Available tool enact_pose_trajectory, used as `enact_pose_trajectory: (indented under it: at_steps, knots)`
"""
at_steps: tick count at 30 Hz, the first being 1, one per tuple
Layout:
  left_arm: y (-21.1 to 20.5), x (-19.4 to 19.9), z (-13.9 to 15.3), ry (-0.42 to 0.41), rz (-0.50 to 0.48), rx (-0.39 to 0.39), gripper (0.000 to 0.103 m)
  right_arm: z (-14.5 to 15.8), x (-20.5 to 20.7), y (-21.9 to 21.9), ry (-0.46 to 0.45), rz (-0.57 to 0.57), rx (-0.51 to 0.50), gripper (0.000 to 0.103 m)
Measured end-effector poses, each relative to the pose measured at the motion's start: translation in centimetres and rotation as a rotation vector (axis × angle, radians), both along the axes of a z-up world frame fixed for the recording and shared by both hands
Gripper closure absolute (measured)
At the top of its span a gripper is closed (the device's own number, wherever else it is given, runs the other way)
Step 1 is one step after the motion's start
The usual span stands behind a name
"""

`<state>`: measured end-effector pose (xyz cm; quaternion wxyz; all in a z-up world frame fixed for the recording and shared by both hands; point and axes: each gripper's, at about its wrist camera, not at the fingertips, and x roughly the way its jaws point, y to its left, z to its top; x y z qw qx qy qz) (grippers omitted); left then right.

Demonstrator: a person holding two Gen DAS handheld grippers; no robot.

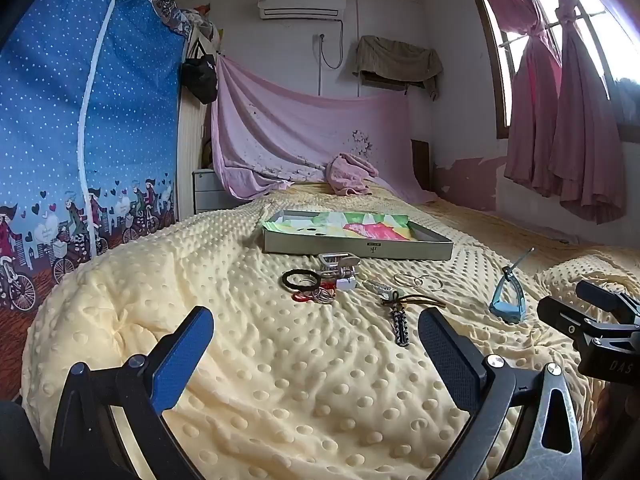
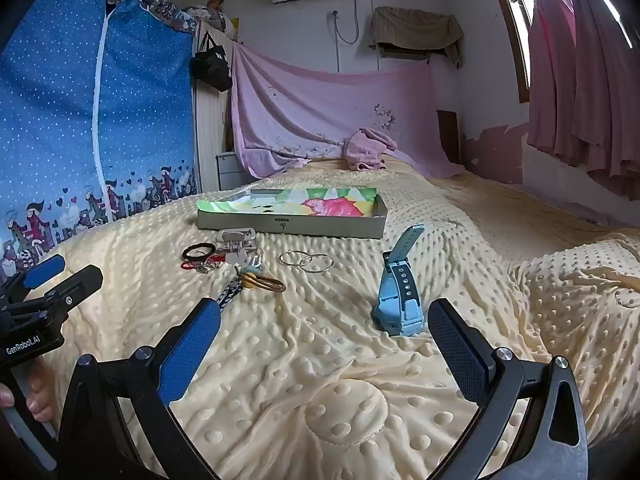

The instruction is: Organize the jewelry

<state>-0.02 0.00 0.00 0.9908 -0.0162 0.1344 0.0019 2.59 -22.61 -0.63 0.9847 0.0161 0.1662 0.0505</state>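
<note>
Two claws hover low over a bed spread with a pale yellow dotted blanket (image 1: pixel 280 380). Nearest the camera, the left claw (image 1: pixel 316 330) has its two blue-padded fingers spread as wide as they go, with nothing between them; they touch nothing. The right claw (image 2: pixel 324 322) is likewise fully released and empty, and its right finger stands just beside one light blue watch (image 2: pixel 396 300), which sits propped on the blanket with its strap sticking up.

Farther back, the jewelry lies scattered on the blanket in front of one shallow grey tray (image 1: pixel 356 246), lined with colourful paper. Counted from the left: one black hair tie (image 1: pixel 301 279), a small cluster of red and clear rings (image 1: pixel 316 296) too tangled to count, one silver metal clip (image 1: pixel 338 266), one braided black-and-white cord with a brown loop (image 1: pixel 402 320), and two thin silver bangles (image 1: pixel 418 281) overlapping each other. All of these lie outside the tray, near its front wall. The braided cord is the piece closest to the left claw, just beyond its right finger.

At the left edge of the right wrist view, part of a person's hand (image 2: pixel 24 396) grips the left tool's handle.
</note>
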Motion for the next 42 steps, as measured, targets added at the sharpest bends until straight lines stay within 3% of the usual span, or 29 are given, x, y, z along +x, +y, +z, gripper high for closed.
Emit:
enact_pose_trajectory:
  at_steps: [42]
  knots:
    - [-0.03,-0.13,0.21,0.003,-0.003,-0.012,0.0,0.01,-0.07,0.09,-0.008,0.0,-0.004,0.001]
